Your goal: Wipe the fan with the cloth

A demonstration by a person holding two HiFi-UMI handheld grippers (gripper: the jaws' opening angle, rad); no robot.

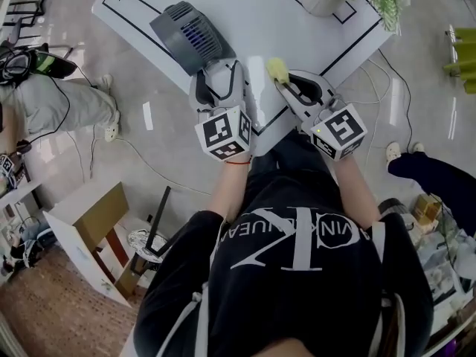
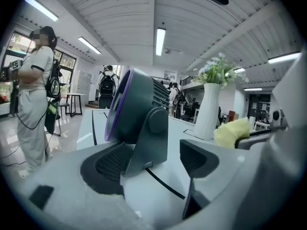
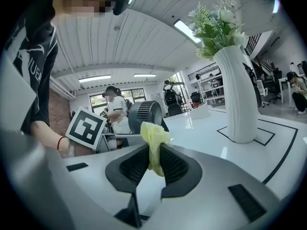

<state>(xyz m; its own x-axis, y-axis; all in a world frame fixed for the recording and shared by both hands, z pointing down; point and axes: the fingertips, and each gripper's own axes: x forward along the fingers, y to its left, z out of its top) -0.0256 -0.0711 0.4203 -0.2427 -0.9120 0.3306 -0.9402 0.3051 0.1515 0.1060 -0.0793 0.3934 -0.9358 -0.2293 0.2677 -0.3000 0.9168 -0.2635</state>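
Right at the near corner of the white, black-lined tabletop (image 1: 253, 13), the left tongs (image 1: 216, 73) are spread wide. The dark grey round desk fan (image 1: 190, 36) stands just ahead of them, close to the tabletop's left edge. The left gripper view shows the fan's stand right in front of the left pad; whether they touch I cannot tell. The right tongs (image 1: 286, 84) pinch a crumpled yellow cloth (image 1: 277, 68); the right gripper view shows it clamped between the pads (image 3: 175, 166). Bare tabletop lies open between the fan and the tall white ribbed vase (image 3: 237, 95). Only the head view shows the corner itself.
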